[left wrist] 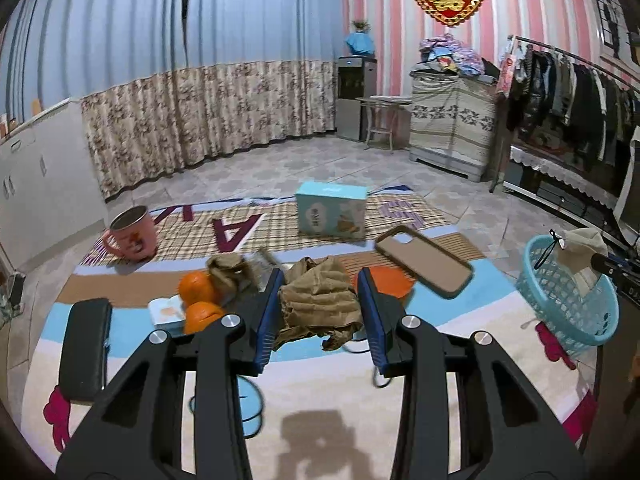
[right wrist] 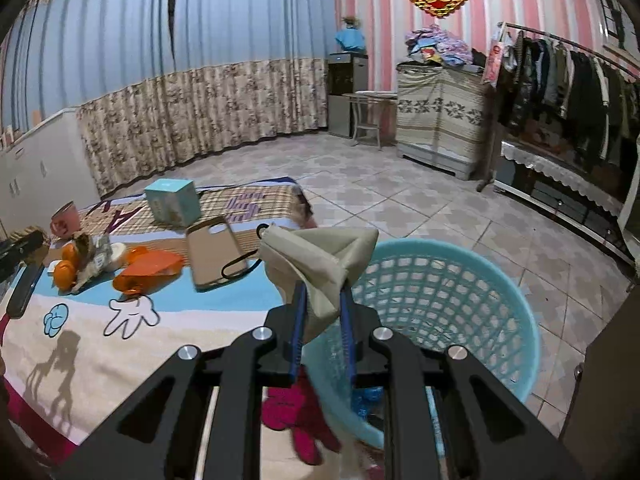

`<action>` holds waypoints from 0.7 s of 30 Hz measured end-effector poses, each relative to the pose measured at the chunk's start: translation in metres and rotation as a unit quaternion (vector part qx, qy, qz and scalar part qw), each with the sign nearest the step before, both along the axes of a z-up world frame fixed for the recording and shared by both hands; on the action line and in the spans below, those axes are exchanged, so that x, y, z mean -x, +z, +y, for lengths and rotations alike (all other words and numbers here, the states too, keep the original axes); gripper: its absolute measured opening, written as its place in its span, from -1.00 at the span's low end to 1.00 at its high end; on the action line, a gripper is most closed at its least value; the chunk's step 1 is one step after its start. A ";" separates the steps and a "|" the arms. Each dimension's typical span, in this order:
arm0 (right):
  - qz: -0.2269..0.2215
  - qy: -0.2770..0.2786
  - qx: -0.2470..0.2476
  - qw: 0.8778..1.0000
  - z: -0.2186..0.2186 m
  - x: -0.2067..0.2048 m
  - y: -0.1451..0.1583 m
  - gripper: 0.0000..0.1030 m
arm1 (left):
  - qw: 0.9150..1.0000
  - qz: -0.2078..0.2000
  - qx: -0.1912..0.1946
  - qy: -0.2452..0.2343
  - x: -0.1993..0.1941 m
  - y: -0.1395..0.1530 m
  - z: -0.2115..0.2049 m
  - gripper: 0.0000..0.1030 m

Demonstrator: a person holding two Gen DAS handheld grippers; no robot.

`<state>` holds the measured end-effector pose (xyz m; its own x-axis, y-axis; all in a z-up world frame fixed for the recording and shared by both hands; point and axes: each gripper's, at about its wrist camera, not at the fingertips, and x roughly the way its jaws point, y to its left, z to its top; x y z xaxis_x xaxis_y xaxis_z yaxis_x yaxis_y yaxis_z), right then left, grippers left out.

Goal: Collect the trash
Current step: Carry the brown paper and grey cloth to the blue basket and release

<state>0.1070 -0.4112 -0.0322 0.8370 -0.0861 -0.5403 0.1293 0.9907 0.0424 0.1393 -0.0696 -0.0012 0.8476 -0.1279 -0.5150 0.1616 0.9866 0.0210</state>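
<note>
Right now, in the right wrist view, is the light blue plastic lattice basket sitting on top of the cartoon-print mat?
No, the light blue plastic lattice basket stands on the tiled floor beside the cartoon-print mat's edge.

A teal box [left wrist: 331, 210] stands on the mat. The pink mug [left wrist: 131, 237] sits well left of it, the phone case [left wrist: 424, 266] near its right, two oranges [left wrist: 198, 300] nearer the camera.

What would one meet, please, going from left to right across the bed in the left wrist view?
Black case → pink mug → two oranges → crumpled brown paper between the left claw's fingers → phone case → blue basket.
</note>
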 end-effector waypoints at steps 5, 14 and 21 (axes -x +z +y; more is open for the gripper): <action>-0.007 -0.017 -0.003 1.000 -0.022 0.009 0.001 -0.67 | 1.000 0.000 -0.002 -0.021 0.000 0.002 -0.026 -0.29; -0.007 -0.041 -0.013 0.999 -0.056 0.016 -0.006 -0.67 | 0.998 -0.001 -0.007 -0.058 0.001 0.002 -0.083 -0.29; -0.012 -0.066 -0.011 0.998 -0.078 0.025 -0.008 -0.67 | 0.996 -0.003 -0.005 -0.091 -0.004 -0.001 -0.125 -0.29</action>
